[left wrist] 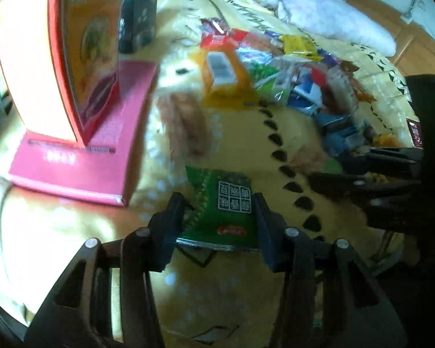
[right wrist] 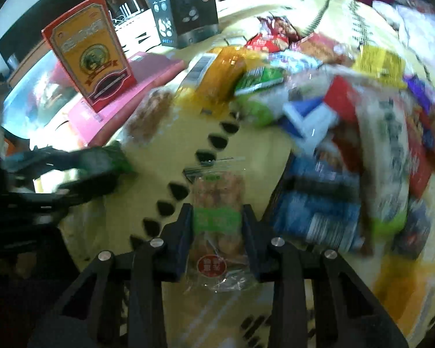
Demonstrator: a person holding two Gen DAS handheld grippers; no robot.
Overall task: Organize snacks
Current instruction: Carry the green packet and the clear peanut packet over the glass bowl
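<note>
Fingers of my left gripper [left wrist: 220,203] stand partly apart, pads against both side edges of a green packet [left wrist: 221,208] held over the yellow cloth [left wrist: 72,232]; its long axis runs straight away from me. My right gripper [right wrist: 217,214] is narrower, pinching a clear snack pack [right wrist: 217,214] lengthwise too, beside the snack pile [right wrist: 333,116].

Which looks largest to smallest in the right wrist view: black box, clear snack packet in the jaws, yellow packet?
1. Black box.
2. Clear snack packet, though nearness to the camera inflates it.
3. Yellow packet, blurred.
</note>
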